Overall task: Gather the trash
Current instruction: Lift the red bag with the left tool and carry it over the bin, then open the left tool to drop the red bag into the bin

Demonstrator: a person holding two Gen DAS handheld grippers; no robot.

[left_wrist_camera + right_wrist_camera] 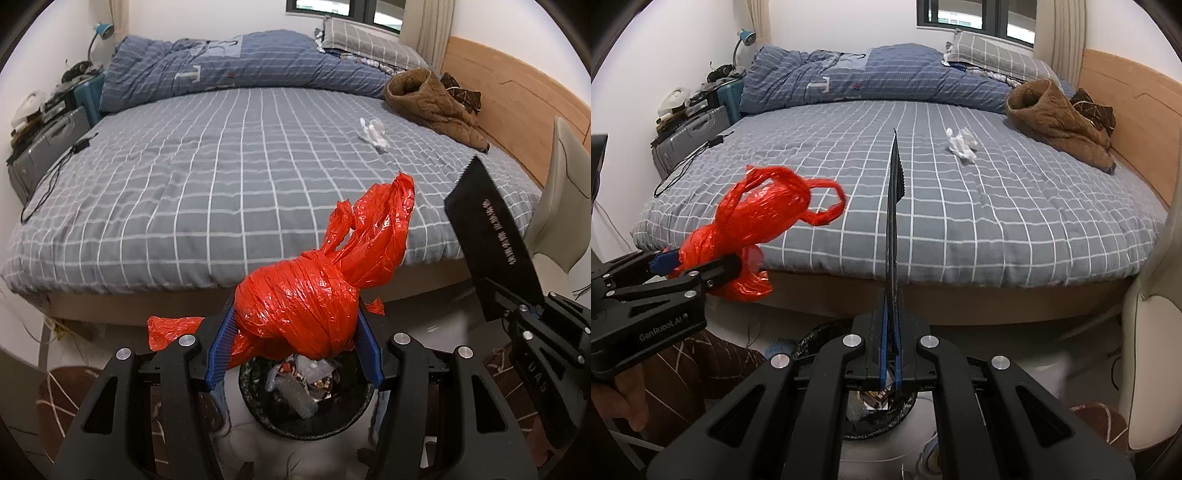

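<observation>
Checked bedding (207, 177) lies mostly bare beyond both grippers. Left gripper (295, 332) clamps one red bag (299, 306) above one bin (306, 398); right gripper (892, 354) pinches one black packet (894, 206). One tissue wad (961, 144) lies far ahead.

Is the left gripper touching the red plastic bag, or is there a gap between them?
Touching. In the left wrist view both blue pads of the left gripper press against the sides of the red plastic bag, holding it above the trash bin.

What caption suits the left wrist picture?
Left gripper clamps a knotted red plastic bag above a full trash bin, bed beyond.
</observation>
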